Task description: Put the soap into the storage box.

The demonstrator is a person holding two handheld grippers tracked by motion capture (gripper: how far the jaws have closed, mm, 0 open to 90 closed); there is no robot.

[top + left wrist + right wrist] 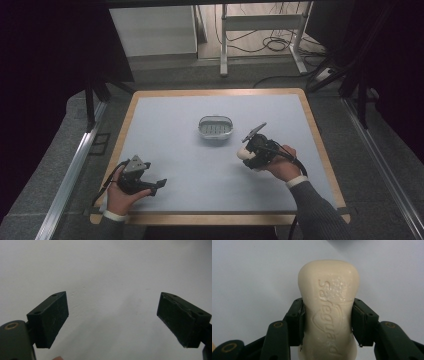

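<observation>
A cream bar of soap (328,305) with raised lettering sits squeezed between the two black pads of my right gripper (327,321), which is shut on it. In the high view that right gripper (246,153) holds the soap bar (243,153) a little above the mat, just right and toward me from a small oval grey soap dish (215,127) at the mat's middle. My left gripper (159,184) rests low at the front left, jaws pointing right. Its pads stand wide apart over bare mat, the left gripper (112,315) open with nothing between them.
The pale blue mat (185,165) covers a wooden table (330,170). Beyond the far edge stand a white cabinet (152,30), a metal frame's legs (223,45) and loose cables (272,42) on the floor. Dark stands flank both sides.
</observation>
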